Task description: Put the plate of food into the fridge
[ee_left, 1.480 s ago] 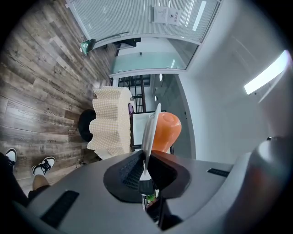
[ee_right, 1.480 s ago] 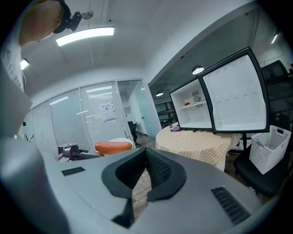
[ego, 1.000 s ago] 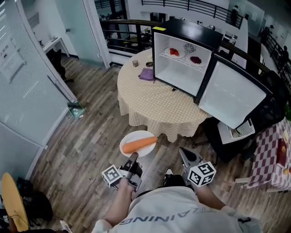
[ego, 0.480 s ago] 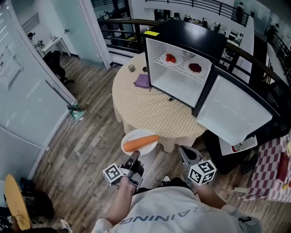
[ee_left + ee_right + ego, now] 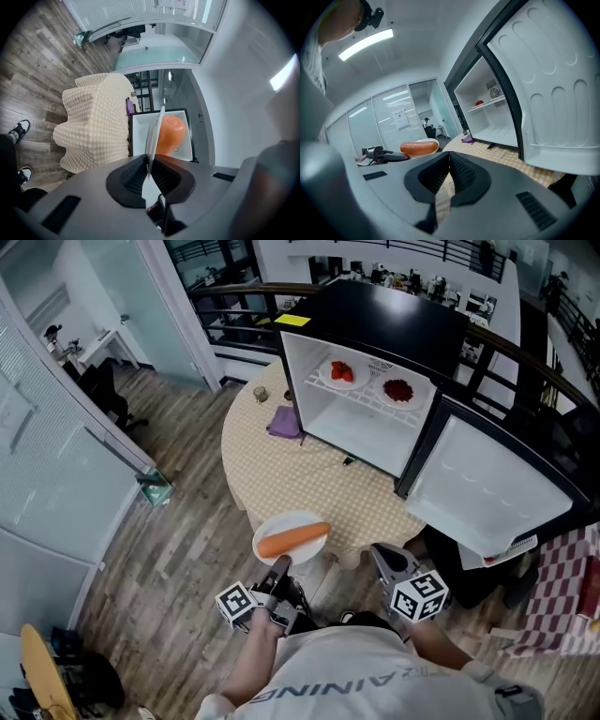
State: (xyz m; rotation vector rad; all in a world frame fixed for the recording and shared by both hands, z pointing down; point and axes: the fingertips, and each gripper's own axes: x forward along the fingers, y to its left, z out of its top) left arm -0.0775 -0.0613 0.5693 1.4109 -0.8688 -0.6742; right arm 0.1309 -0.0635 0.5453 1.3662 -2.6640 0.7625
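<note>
Table and fridge sit closer and lower in the head view than a second ago; I have walked both tongs toward them, the plate riding along level.

Left tongs [image 5: 278, 567] clamped on the near rim of the white plate [image 5: 281, 523]; orange food [image 5: 293, 539] lies across it, carrot or sausage, cannot tell which; the plate hangs in the air at the near edge of the round table [image 5: 300, 474], not resting on it. Right tongs [image 5: 382, 557] closed together on nothing, carried beside the left.

Progress: fridge [image 5: 375, 324] stands on the table with its door [image 5: 487, 493] already swung wide; the plate is in hand but well short of the opening; judged left to do: carry it over the tabletop, set it inside, let go. The upper shelf [image 5: 370, 395] already bears two plates of red food; the space below looks bare, the likelier spot.

Views: the left gripper view alone shows the rim edge-on between the pads [image 5: 136, 171], with the fridge interior lined up behind it; the right gripper view alone shows its own jaws meeting empty, and the plate from the side; only the head view shows the purple cloth [image 5: 284, 421] and the shelf contents plainly.
</note>
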